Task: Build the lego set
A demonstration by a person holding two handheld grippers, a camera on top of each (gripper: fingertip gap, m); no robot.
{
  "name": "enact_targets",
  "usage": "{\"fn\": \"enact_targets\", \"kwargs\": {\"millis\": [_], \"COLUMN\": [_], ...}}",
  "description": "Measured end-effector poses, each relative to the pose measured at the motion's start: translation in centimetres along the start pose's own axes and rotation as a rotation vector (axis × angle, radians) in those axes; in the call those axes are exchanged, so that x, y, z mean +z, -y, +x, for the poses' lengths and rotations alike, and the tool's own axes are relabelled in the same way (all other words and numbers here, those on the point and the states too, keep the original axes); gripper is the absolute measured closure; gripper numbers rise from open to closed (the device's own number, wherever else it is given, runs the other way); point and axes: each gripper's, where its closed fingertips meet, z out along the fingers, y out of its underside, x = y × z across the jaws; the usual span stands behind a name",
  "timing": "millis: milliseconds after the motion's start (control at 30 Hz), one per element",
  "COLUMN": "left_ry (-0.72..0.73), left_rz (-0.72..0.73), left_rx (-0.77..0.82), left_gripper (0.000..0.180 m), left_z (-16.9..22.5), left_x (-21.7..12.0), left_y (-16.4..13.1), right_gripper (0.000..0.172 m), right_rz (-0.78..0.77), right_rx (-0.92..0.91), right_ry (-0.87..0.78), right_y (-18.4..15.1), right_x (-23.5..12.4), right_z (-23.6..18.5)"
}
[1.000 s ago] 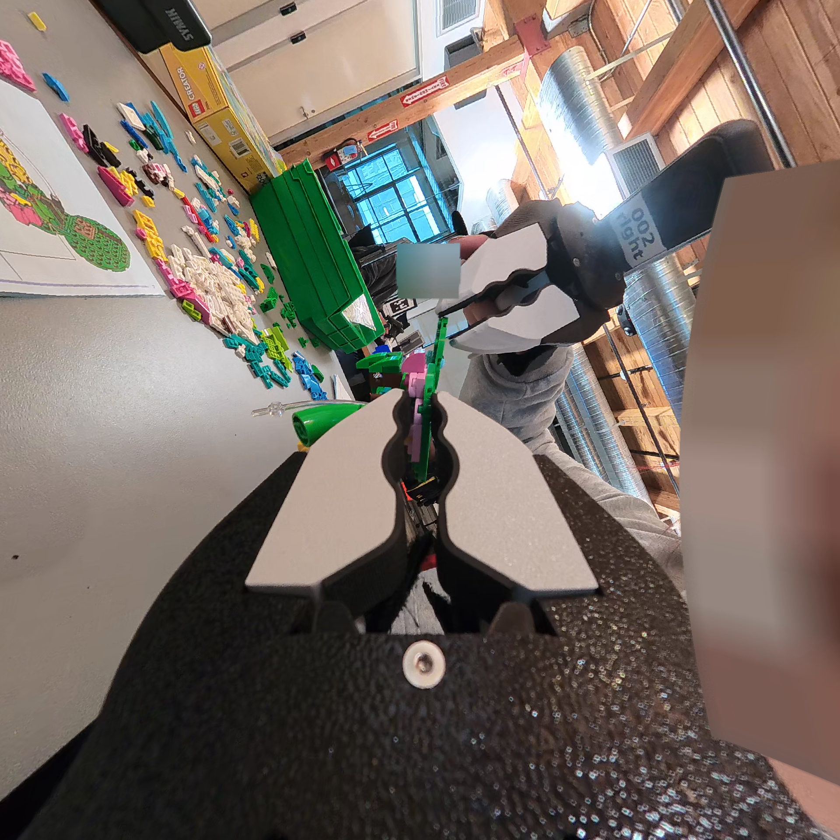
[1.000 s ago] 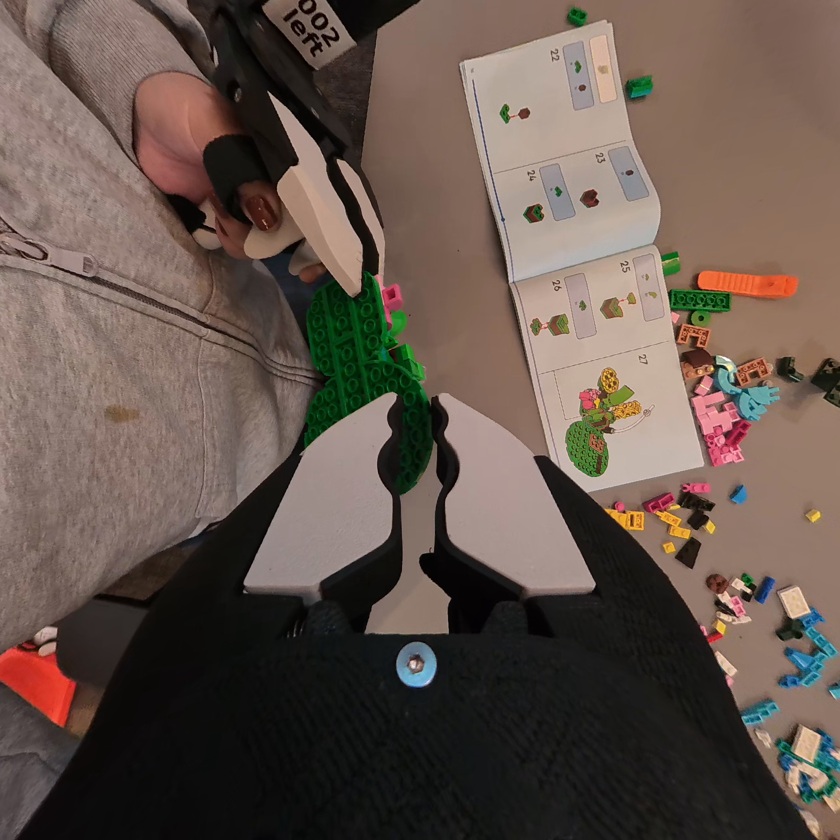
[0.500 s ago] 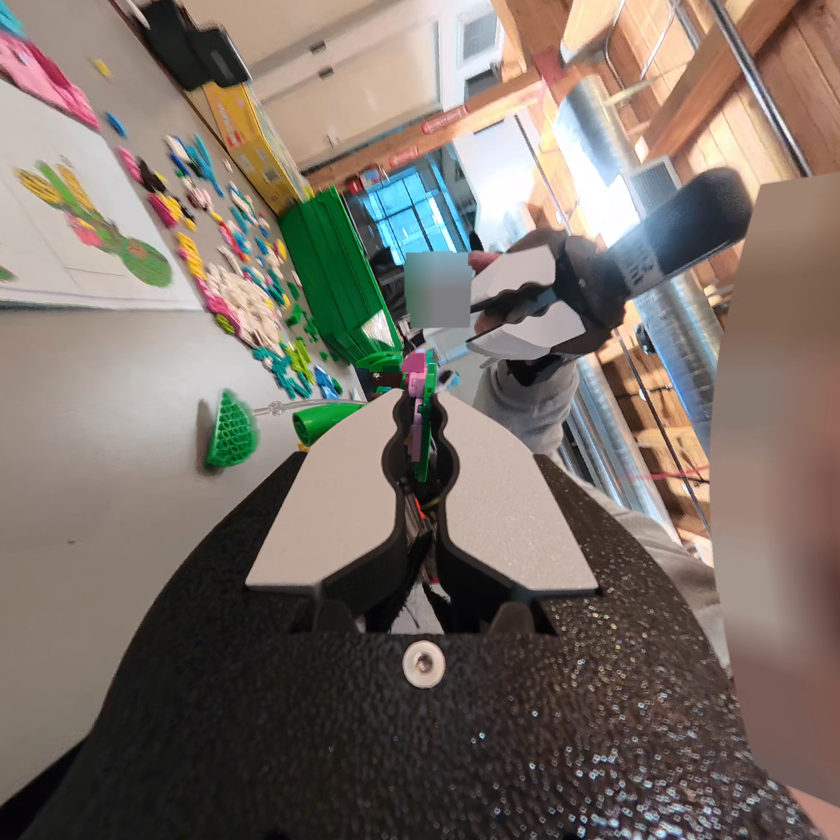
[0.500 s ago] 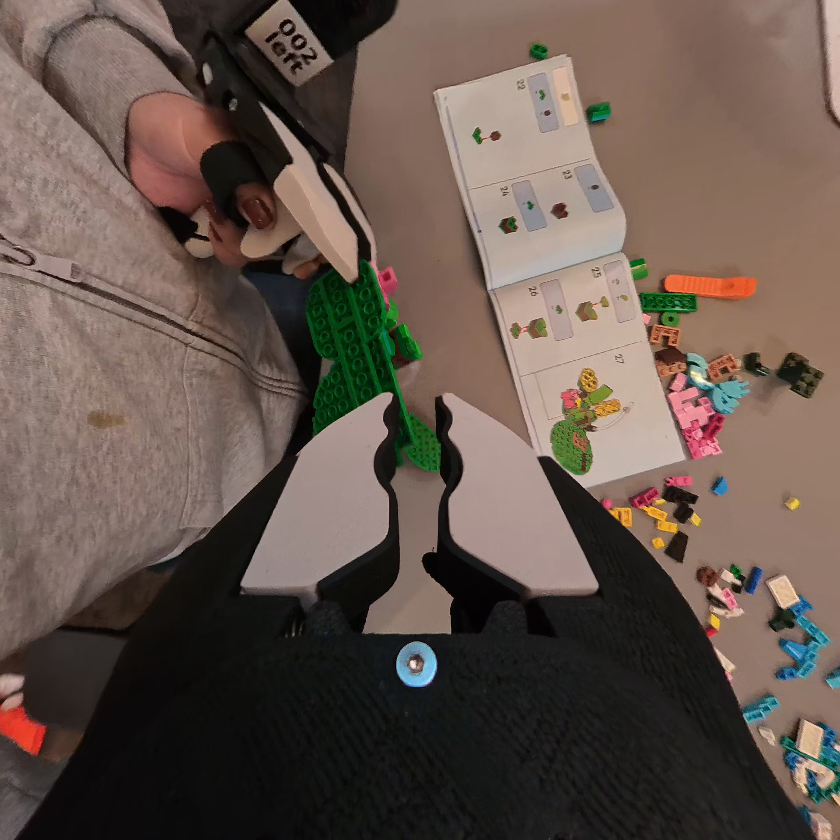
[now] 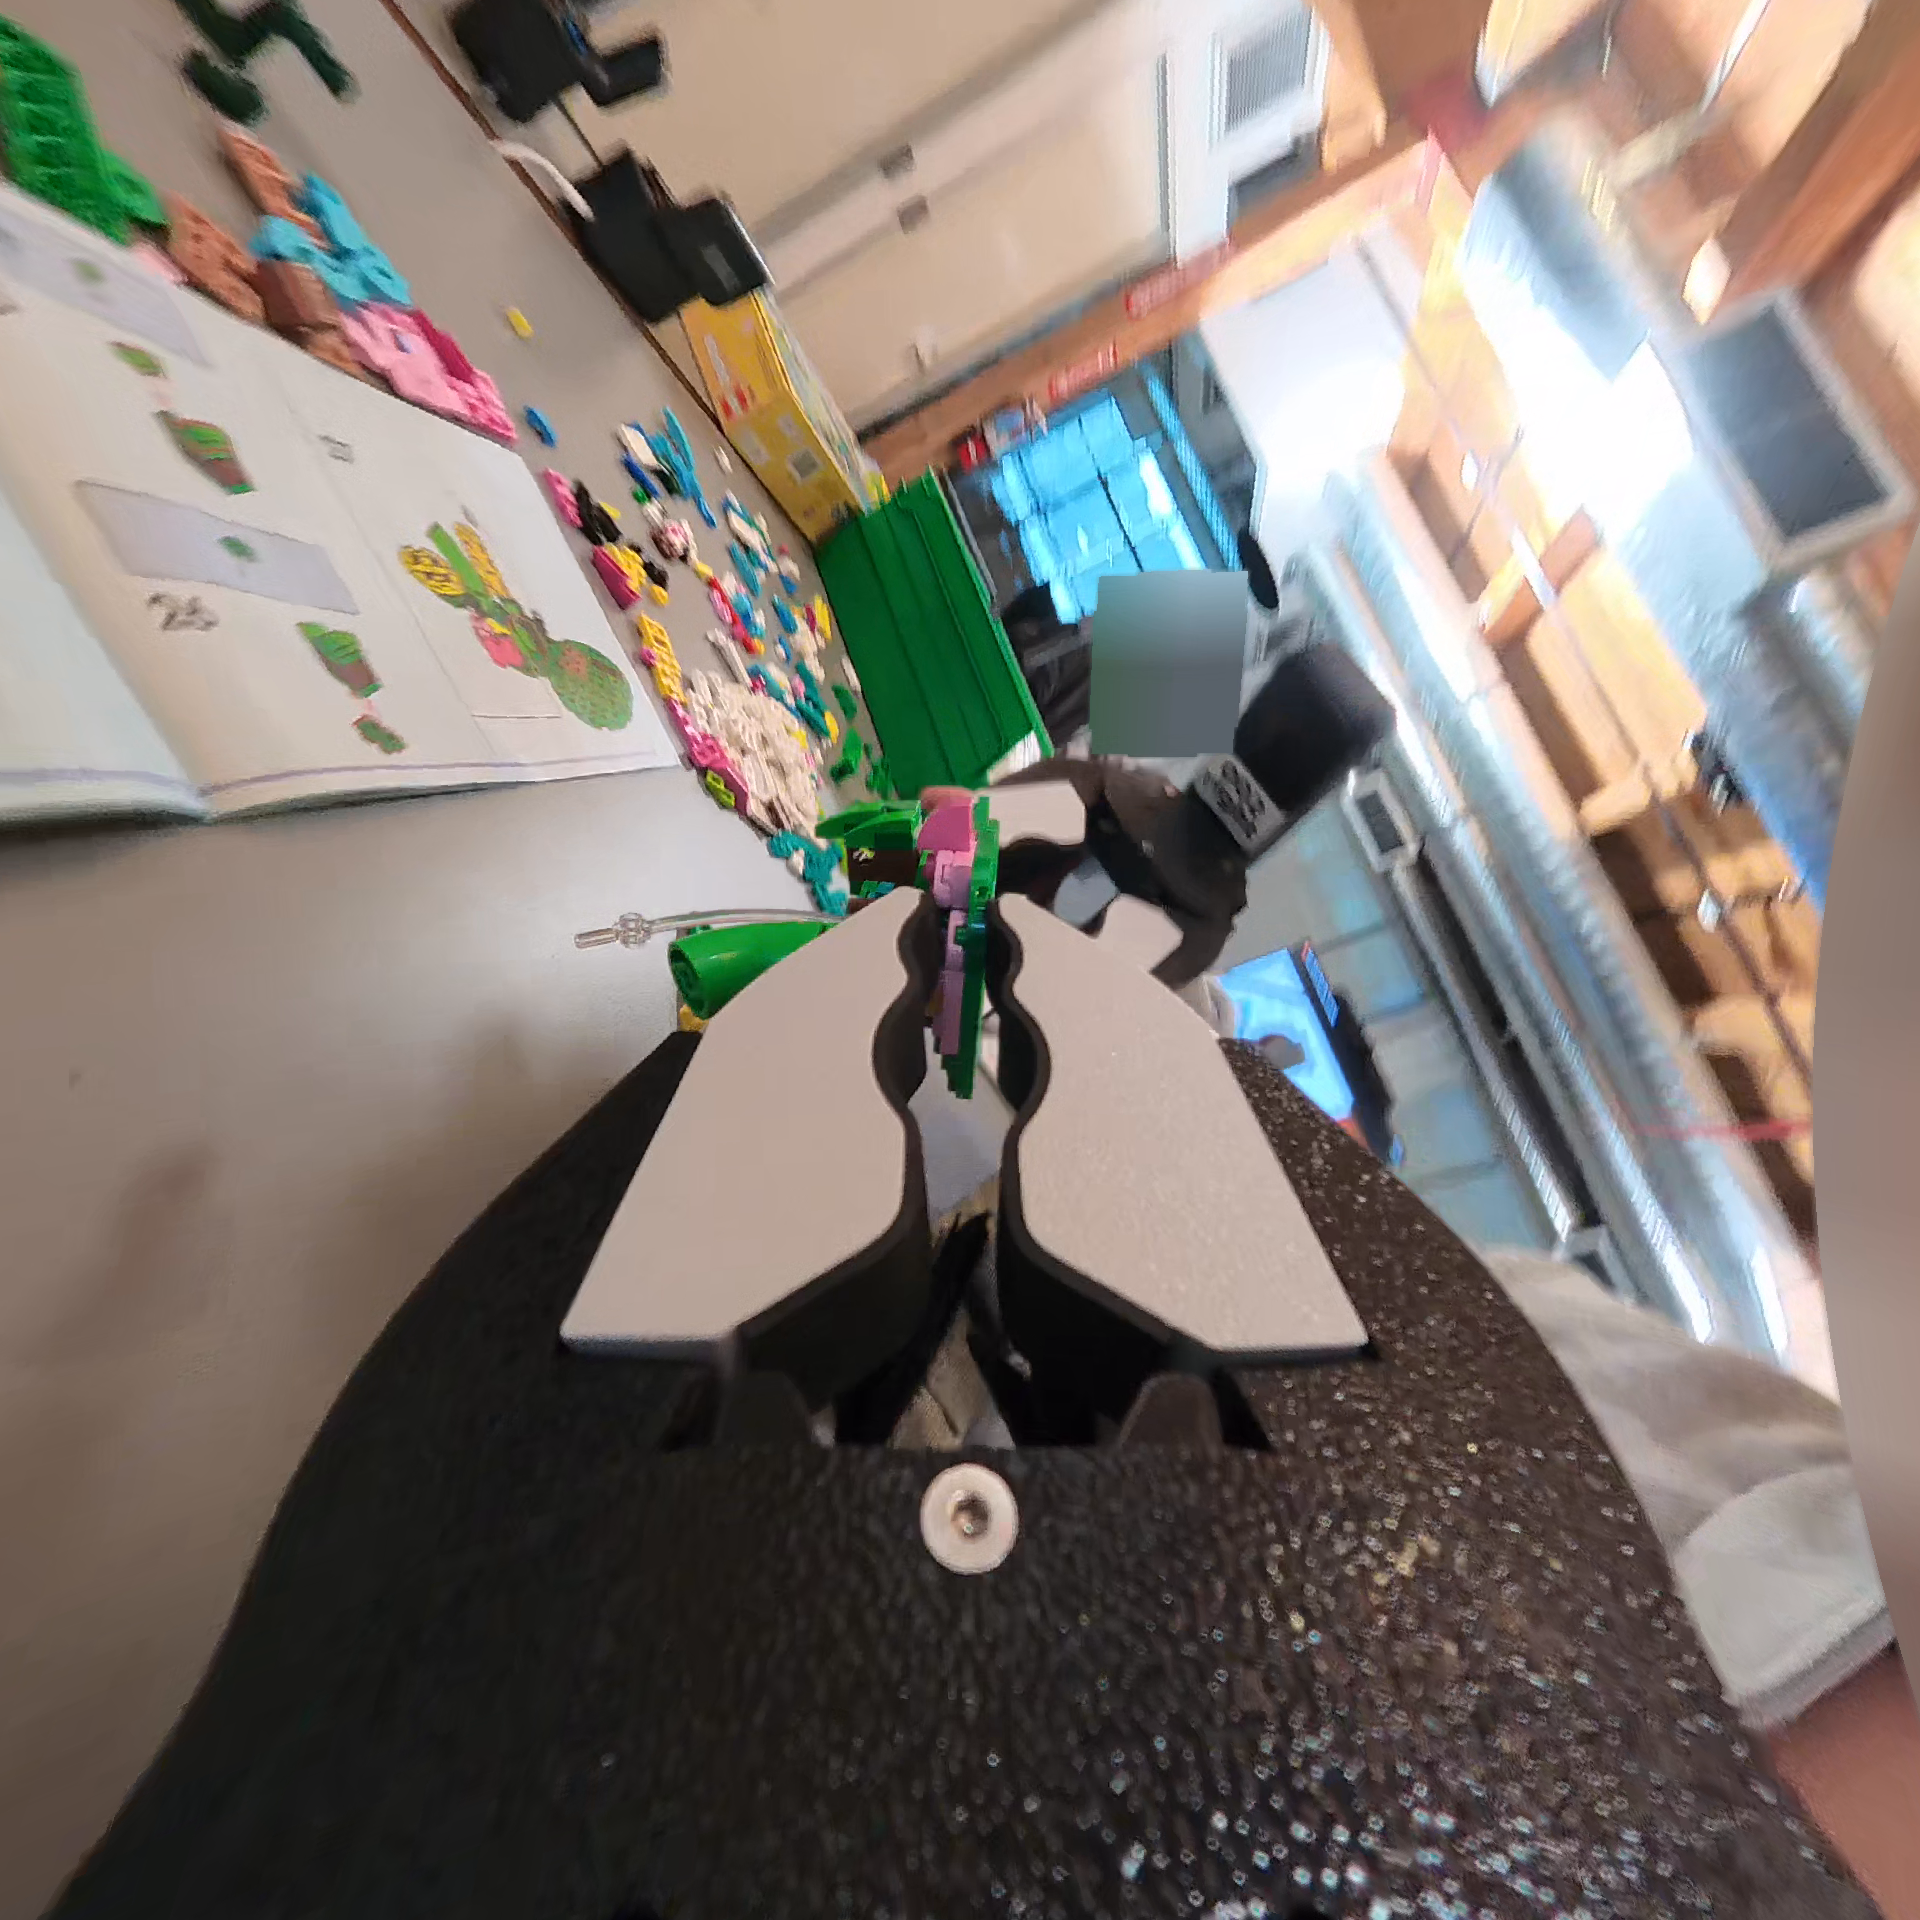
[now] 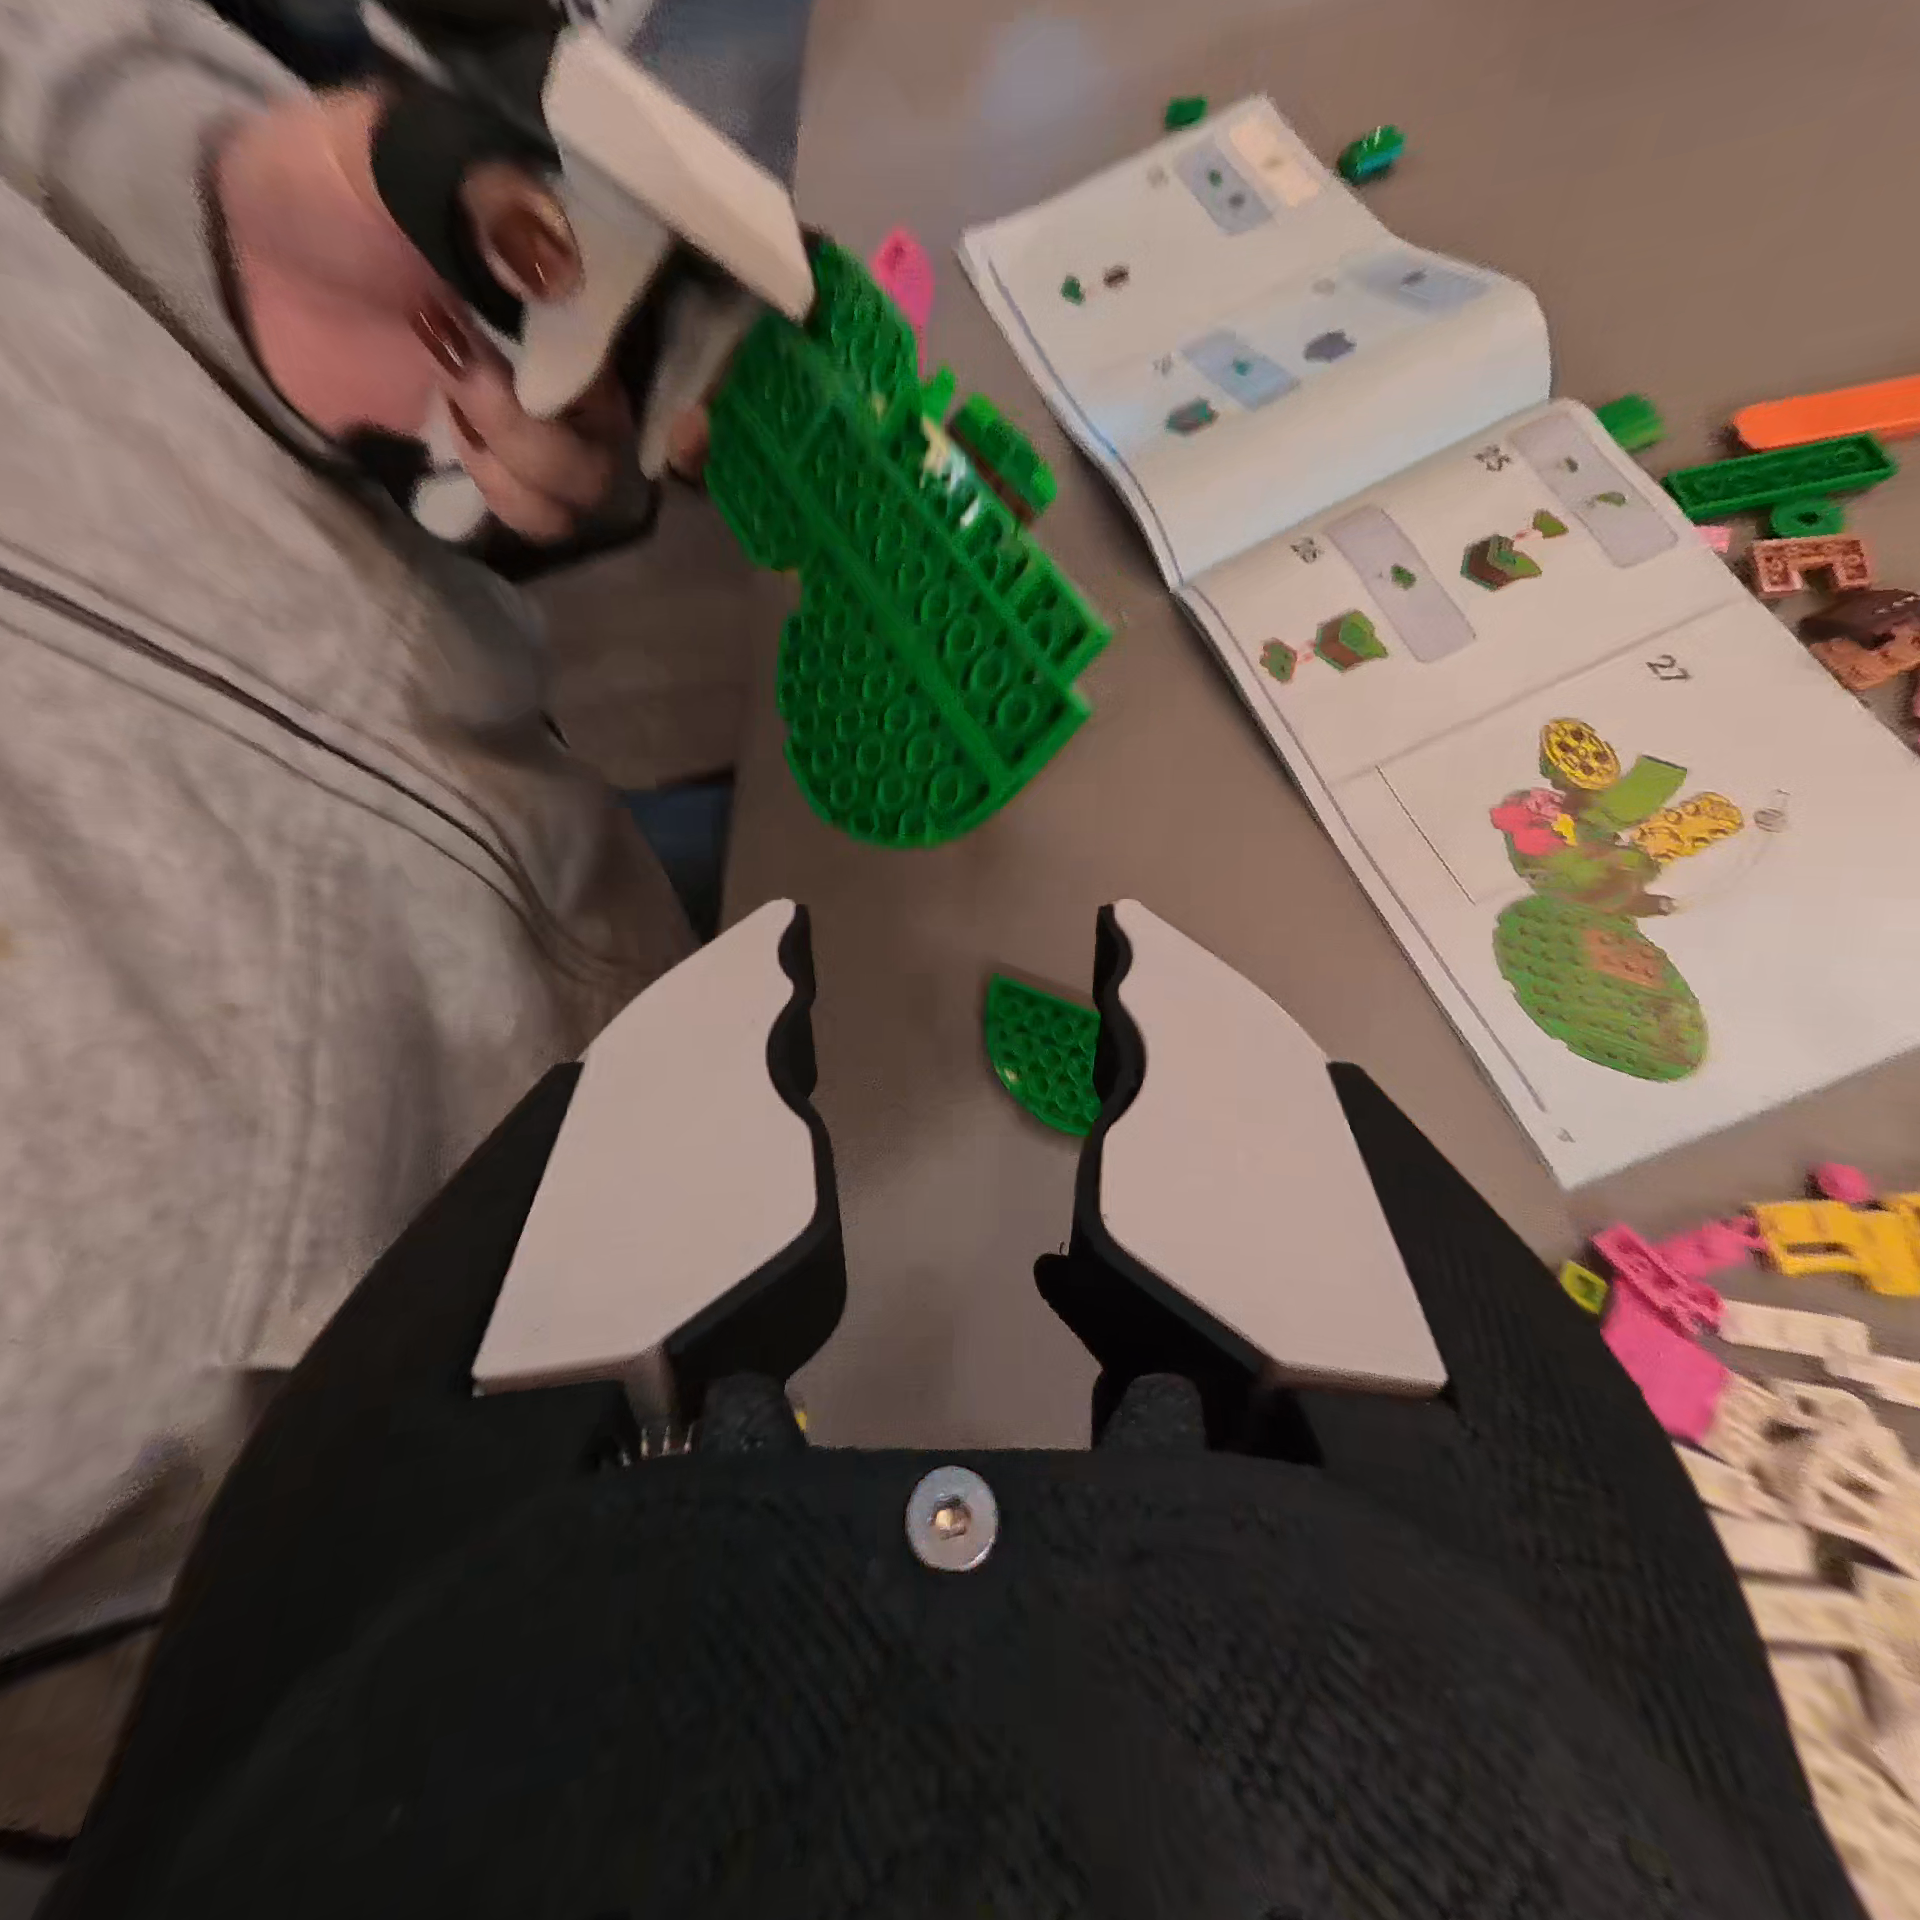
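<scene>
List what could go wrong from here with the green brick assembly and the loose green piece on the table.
1. The left gripper pinches the green plate assembly only at one end, and most of it hangs free above the table; it could pivot or slip out.
2. The small green rounded plate lies under the open right gripper, beside one finger; a careless move might knock it away.
3. Motion blur suggests fast movement, which could shake attached pieces loose.

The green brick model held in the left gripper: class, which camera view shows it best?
The right wrist view: the green brick model shows its whole studded face below the left gripper. The left wrist view shows it only edge-on between the fingers, with pink bricks attached.
</scene>
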Motion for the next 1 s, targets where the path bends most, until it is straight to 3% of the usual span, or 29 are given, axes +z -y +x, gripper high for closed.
{"fn": "enact_targets", "kwargs": {"millis": [100,233,500,667,833,1000], "left_ry": [-0.015,-0.038,-0.138,-0.164,-0.157,-0.07], "left_rz": [-0.079,-0.169,-0.277,-0.322,-0.305,-0.202], "left_rx": [0.123,0.381,0.826,0.918,0.905,0.954], "left_gripper": [0.173,0.173,0.173,0.173,0.172,0.125], "left_z": [0.3,1.2,3.4,3.8,3.9,3.7], "left_x": [0.4,0.8,1.1,1.1,1.4,1.4], "left_y": [0.5,1.0,-0.3,-1.1,-0.7,1.5], "right_gripper": [0.126,0.139,0.14,0.149,0.159,0.162], "right_rz": [0.115,0.149,-0.074,-0.124,-0.099,0.022], "right_rx": [0.03,-0.051,-0.349,-0.408,-0.349,-0.096], "right_ry": [0.013,-0.004,-0.111,-0.113,-0.037,0.005], "right_y": [1.6,3.2,2.6,2.3,2.4,2.6], "right_x": [-0.8,-1.9,-0.8,-0.3,0.1,0.0], "right_z": [0.1,-0.2,-1.5,-1.9,-2.2,-1.0]}}
